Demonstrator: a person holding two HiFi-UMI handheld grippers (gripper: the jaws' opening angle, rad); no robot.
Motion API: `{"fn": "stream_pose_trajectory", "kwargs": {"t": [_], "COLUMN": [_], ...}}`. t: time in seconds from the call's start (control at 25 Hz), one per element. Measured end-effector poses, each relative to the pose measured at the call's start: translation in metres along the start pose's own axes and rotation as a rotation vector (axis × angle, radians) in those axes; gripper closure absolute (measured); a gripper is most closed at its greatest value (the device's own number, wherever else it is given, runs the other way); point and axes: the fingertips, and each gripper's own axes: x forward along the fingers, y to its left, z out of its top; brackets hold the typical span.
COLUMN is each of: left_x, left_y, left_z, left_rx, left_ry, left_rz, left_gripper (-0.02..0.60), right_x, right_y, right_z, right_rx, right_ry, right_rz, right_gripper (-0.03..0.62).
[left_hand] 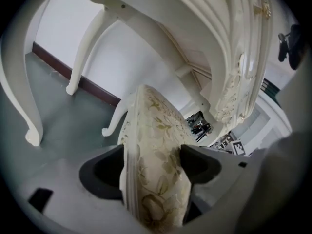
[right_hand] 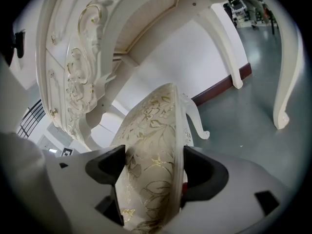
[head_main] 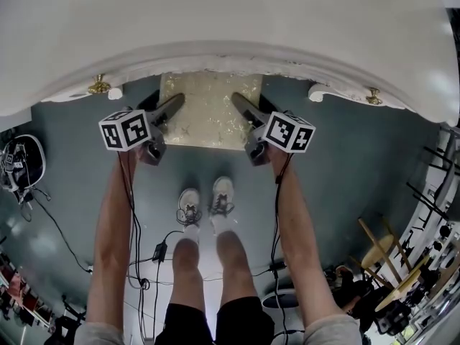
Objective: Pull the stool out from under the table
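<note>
The left tool (head_main: 171,106) was clamped on the left edge of the stool (head_main: 210,115), the right tool (head_main: 242,105) on its right edge. The stool was seen partly tucked under the white surface (head_main: 215,20).

table (head_main: 230,13) overhanging stool (head_main: 208,113), open floor (head_main: 345,171) behind
</note>
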Motion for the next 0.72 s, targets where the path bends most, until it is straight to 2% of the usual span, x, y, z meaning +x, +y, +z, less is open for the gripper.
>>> {"fn": "stream_pose_trajectory", "kwargs": {"t": [0.08, 0.2, 0.72], "left_x": [0.0028, 0.0031, -0.0048], "left_y": [0.0001, -0.0019, -0.0053], "left_z": [-0.0016, -0.0004, 0.0009], "left_rx": [-0.041, -0.033, 0.073], "left_ry": [0.001, -0.008, -0.069], "left_rz": [-0.038, -0.050, 0.032], "left_gripper": [0.236, 0.236, 0.238], "right_x": [-0.0002, 0.0003, -0.0084], "right_y": [-0.0009, -0.0006, 0.0043], "right_z": [-0.0013, -0.0020, -0.0027], "right_rx": [0.012, 0.022, -0.013], "right_ry": [0.003, 0.009, -0.089], "right_rz": [0.000, 0.008, -0.044], "right_gripper": [0.220, 0.221, 0.221]}}
